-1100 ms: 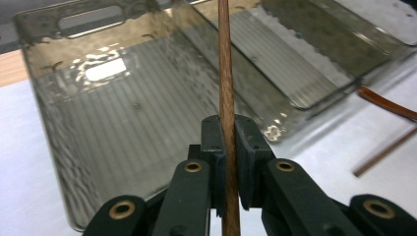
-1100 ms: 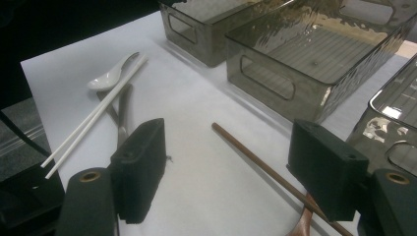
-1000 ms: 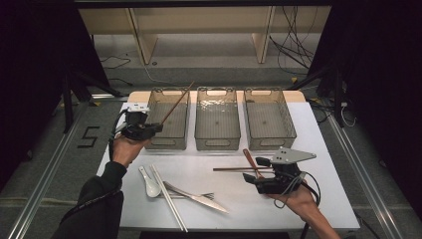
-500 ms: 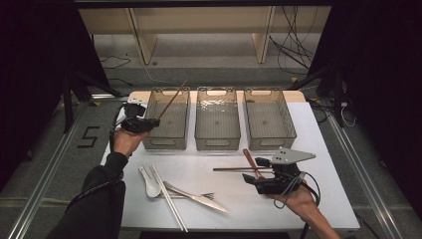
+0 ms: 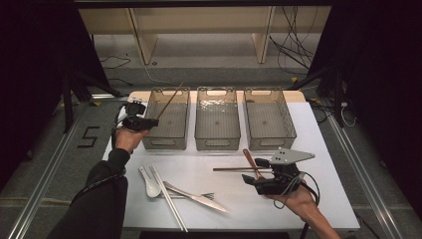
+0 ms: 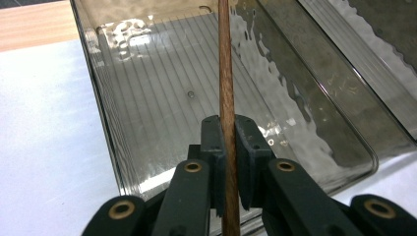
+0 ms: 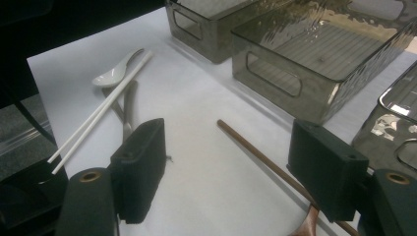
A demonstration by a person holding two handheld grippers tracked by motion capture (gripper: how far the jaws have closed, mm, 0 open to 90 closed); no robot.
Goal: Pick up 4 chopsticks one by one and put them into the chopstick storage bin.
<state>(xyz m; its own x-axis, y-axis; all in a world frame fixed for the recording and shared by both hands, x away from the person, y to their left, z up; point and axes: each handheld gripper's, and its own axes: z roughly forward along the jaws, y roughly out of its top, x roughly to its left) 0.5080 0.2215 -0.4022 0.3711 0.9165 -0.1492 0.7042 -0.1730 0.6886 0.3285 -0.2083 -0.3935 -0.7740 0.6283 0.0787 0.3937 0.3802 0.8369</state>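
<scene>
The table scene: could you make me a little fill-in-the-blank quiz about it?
1. The left gripper is shut on a brown ____.
2. That stick hangs over the ____ of the three bins.
3. The right gripper has its jaws ____.
4. The spoon near the white chopsticks is ____ in colour.

Missing words: chopstick; leftmost; open; white

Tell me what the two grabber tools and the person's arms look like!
Both grabbers are black. The left gripper has two flat black jaws on arms with brass-coloured rivets. The right gripper carries a grey three-cornered plate on top, and a black cable loops from it. The person's left arm wears a long dark sleeve.
</scene>
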